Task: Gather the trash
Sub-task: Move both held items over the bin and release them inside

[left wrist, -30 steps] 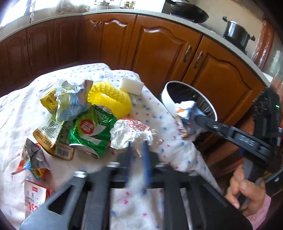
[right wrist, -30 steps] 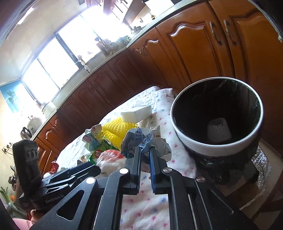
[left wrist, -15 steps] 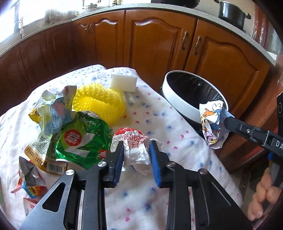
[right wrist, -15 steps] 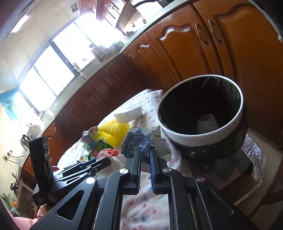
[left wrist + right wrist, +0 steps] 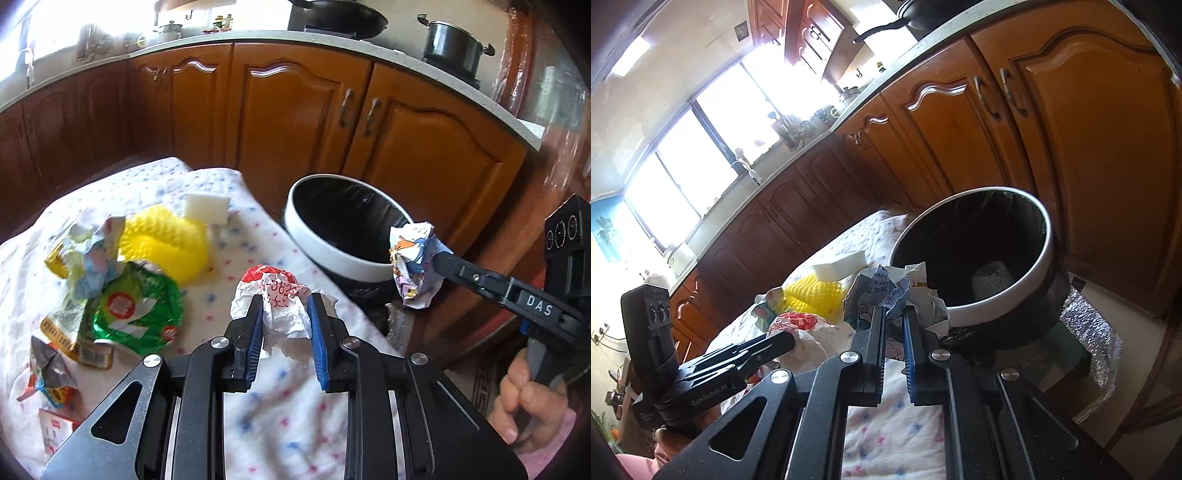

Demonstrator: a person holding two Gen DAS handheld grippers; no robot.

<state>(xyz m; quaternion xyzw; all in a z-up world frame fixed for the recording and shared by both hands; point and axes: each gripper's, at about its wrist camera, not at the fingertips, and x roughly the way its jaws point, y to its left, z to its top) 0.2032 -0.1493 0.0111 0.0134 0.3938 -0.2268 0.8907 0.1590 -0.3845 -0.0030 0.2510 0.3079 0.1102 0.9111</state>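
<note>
Here the left gripper (image 5: 284,314) has its blue pads (image 5: 255,343) closed against both sides of a crumpled white wrapper with red print (image 5: 282,306), the jaws only partly drawn in because the wad fills the gap; whether the wrapper is lifted off the cloth or still touching it cannot be told. The right gripper (image 5: 894,314) is pinched nearly closed on a crumpled cartoon-print paper (image 5: 882,291), with just a thin gap between the jaws. In the left wrist view that paper (image 5: 415,266) hangs at the near rim of the trash bin (image 5: 332,254), which stands off the table's right edge in front of the wooden cabinets (image 5: 291,122). The bin (image 5: 1027,284) has a white rim and a black liner, and a white object with a netted pattern (image 5: 991,278) lies at its bottom. On the table's flowered cloth (image 5: 258,240) lie the remaining pieces: a yellow scrubber (image 5: 166,243) and a white sponge block (image 5: 207,208) toward the far edge, a green packet (image 5: 136,310) touching a yellow-and-brown packet (image 5: 64,330), a pale crumpled wrapper (image 5: 86,254) above them, and a dark foil wrapper (image 5: 48,373) at the near left corner.
</note>
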